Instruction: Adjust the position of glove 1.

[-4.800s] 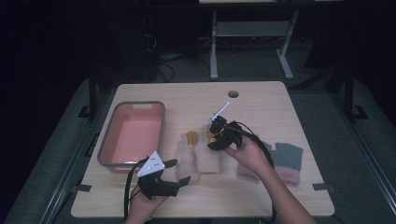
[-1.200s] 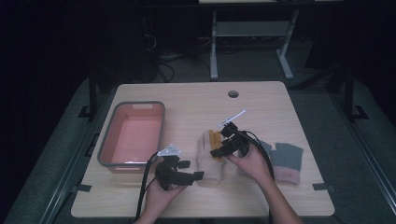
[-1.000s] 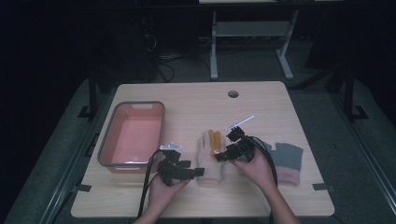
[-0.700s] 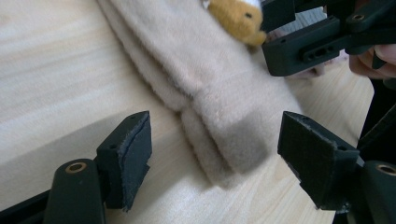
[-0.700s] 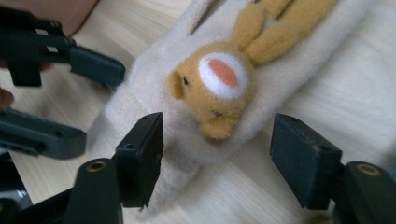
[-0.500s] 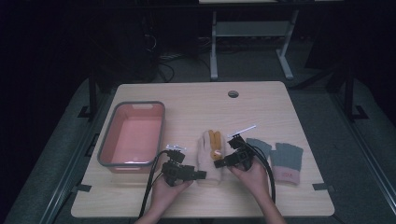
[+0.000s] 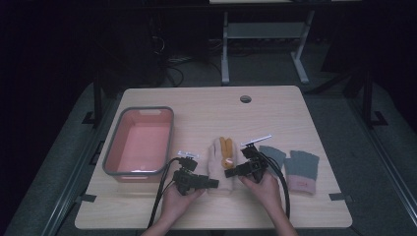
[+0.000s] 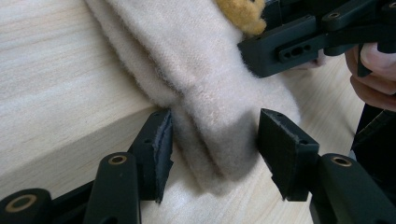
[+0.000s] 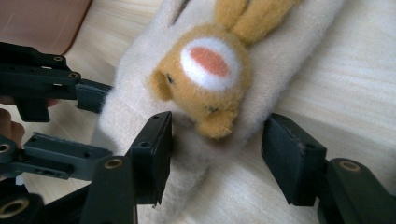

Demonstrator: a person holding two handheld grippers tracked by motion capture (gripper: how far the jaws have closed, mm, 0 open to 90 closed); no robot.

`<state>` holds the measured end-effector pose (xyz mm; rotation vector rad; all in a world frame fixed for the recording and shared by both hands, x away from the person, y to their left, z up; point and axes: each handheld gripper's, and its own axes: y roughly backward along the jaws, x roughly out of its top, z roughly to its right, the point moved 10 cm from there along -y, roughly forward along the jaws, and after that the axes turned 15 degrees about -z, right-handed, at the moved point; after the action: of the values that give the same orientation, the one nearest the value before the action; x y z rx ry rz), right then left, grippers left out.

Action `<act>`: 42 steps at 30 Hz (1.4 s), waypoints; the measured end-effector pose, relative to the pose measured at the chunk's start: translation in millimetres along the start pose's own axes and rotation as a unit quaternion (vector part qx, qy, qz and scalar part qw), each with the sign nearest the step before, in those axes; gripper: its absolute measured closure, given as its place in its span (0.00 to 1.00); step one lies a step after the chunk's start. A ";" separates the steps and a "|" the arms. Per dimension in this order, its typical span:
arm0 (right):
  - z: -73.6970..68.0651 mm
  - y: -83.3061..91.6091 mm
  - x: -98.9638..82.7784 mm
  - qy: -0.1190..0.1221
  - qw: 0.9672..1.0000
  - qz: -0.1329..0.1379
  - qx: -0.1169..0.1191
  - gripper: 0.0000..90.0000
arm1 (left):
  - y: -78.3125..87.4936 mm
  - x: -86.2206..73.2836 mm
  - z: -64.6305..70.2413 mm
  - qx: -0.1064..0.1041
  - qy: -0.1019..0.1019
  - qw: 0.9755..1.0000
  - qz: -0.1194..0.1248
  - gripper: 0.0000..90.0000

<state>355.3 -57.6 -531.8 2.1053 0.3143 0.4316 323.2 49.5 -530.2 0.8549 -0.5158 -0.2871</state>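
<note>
A cream woolly glove [image 7: 218, 167] with a yellow rabbit face [image 7: 226, 149] sewn on lies flat at the table's middle. My left gripper [image 7: 215, 183] comes at its near left edge and straddles a folded rim of the cream glove [image 8: 201, 70]. Its jaws have just been closing, and a gap shows at one pad, so my left gripper [image 8: 215, 156] is open. My right gripper [image 7: 230, 173] comes from the right and straddles the rabbit face [image 9: 205, 74]. My right gripper [image 9: 217, 151] has also just been closing and stands open, its pads clear of the fabric.
A pink bin [image 7: 114, 147] with a grey rim stands at the left. Two grey fingerless gloves [image 7: 301, 167] lie right of the cream one. A cable hole [image 7: 245, 99] is at the far middle of the table. Black cables trail back from both grippers.
Both hands have drawn in on the cream glove and the right gripper has sunk to the table. The jaws of both grippers stand narrower around the fabric than before.
</note>
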 end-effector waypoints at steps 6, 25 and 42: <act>-0.1 -0.6 -1.9 -0.006 0.999 0.030 0.010 0.51 | -0.6 1.3 -0.3 -0.008 -0.010 1.000 -0.006 0.53; -1.5 -4.6 -3.1 -0.012 0.997 0.067 0.039 0.61 | -2.9 4.4 -3.0 -0.034 -0.026 0.999 0.005 0.61; -8.3 -9.8 -2.5 -0.034 0.994 0.074 0.070 0.66 | -5.3 6.2 -3.9 -0.056 -0.018 0.998 0.004 0.68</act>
<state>349.0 -47.1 -536.3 2.2852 0.1532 0.4330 330.2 45.9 -534.5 0.7406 -0.5314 -0.3205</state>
